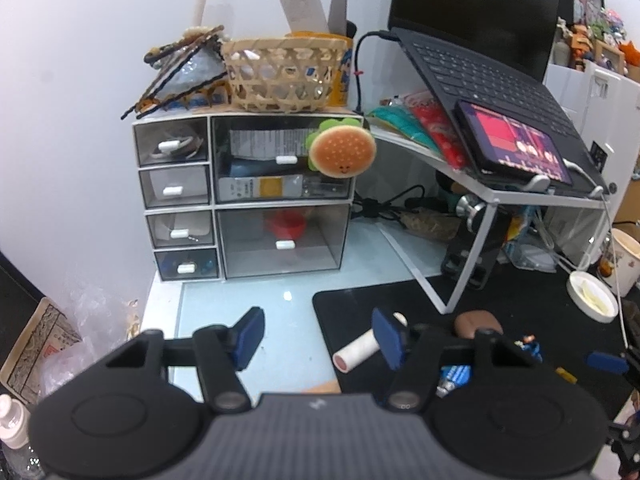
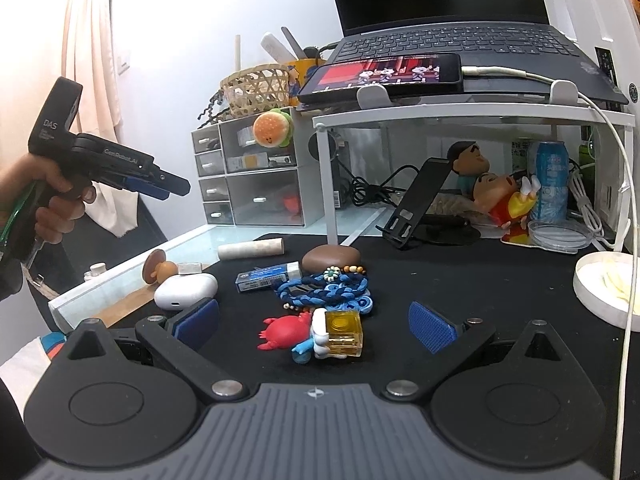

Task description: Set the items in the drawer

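Drawer unit (image 1: 244, 196): stands on the bench against the wall, under a woven basket (image 1: 282, 74); every drawer front looks pushed in.
Large lower drawer (image 1: 282, 242): bottom right of the unit, shut, with something red showing inside.
Black mat (image 2: 460, 280): lies in front of the drawer unit and to its right, carrying the loose items.
Items: a white case (image 2: 186, 290), blue eraser box (image 2: 268, 276), brown pebble shape (image 2: 331, 260), braided blue cord (image 2: 324, 294), red crab (image 2: 284, 332) and a small amber block (image 2: 344, 332) sit clustered on the mat, well apart from the unit.
Left tongs (image 1: 318, 338): wide open and empty, facing the drawer unit.
Right tongs (image 2: 314, 322): wide open and empty, low over the mat with the crab and amber block between the pads.
Step in hand: items out and drawers shut fits either a load still to be stowed or a remainder after some went in.
Next move: my judgement is that any stowing needs a drawer drawn out by its small white tab (image 1: 285, 245).
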`<state>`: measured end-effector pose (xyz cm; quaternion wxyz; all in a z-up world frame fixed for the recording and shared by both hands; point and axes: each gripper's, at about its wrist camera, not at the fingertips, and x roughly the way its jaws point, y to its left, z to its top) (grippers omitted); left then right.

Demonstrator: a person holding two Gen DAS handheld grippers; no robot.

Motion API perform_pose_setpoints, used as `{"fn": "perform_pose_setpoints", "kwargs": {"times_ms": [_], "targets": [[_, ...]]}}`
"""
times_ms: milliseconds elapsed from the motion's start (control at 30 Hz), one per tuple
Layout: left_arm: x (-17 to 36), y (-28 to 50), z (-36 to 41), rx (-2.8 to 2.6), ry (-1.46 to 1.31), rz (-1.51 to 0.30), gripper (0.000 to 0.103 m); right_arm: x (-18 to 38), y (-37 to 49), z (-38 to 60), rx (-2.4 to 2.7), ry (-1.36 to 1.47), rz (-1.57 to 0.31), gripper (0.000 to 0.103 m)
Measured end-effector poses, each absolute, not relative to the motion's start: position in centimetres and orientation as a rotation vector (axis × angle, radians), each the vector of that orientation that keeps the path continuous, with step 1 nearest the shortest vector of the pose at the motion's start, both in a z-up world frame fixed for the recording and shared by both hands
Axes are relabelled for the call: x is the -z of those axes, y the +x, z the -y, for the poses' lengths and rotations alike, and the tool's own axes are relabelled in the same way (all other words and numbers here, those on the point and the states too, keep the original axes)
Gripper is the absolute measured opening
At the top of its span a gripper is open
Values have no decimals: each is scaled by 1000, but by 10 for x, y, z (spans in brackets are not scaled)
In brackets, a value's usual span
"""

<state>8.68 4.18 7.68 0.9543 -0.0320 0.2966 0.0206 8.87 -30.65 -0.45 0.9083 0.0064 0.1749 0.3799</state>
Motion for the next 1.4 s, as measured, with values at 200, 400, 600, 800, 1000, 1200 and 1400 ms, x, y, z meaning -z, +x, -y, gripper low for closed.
{"fn": "perform_pose_setpoints", "kwargs": {"times_ms": [200,400,600,800,1000,1200,1400], "targets": [[-70,104,-45,-49,-59,-613,58,6,91,305,-789,15,-354,103],[-62,127,-49,-55,-55,-625,53,9,95,306,-795,17,-355,103],[-54,149,-54,-76,-67,-636,44,12,100,309,-799,37,-353,103],[-49,179,-58,-99,-47,-642,43,14,106,307,-800,54,-355,103],[-41,205,-62,-136,-62,-645,41,17,111,308,-792,62,-364,103],[-37,218,-66,-151,-81,-647,36,18,113,309,-793,69,-363,103],[-37,226,-68,-172,-75,-644,29,18,113,308,-798,76,-364,103]]}}
